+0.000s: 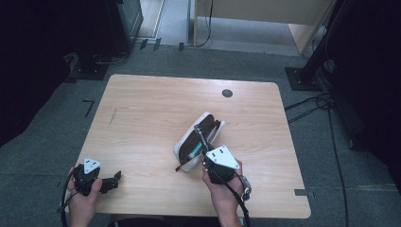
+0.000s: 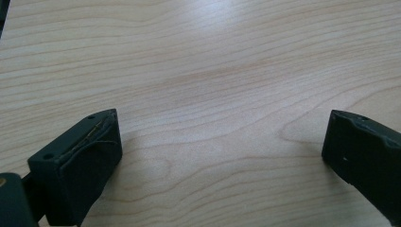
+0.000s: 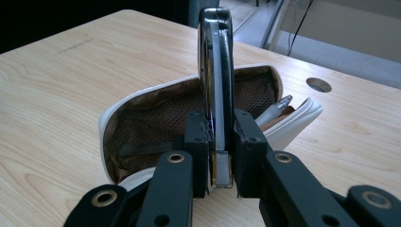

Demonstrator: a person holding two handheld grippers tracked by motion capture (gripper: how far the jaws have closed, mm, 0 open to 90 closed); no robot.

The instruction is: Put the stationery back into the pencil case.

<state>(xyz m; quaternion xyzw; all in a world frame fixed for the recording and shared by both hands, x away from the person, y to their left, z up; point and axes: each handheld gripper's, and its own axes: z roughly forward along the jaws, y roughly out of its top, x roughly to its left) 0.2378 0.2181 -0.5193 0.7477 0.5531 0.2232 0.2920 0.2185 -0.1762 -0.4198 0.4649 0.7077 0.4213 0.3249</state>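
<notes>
A: Where does the pencil case (image 1: pixel 198 140) lie?

B: On the table (image 1: pixel 142 123), right of its middle, lying at a slant with its mouth open. A pen (image 3: pixel 275 109) lies in it.

A: And around the case?

B: The right gripper (image 1: pixel 202 140) is over its near end, clamped on a flat slim object (image 3: pixel 216 90) that stands upright above the opening. The left gripper (image 1: pixel 113 178) is well apart, to the case's left, at the table's near edge. The cable hole (image 1: pixel 227 93) lies behind the case.
</notes>
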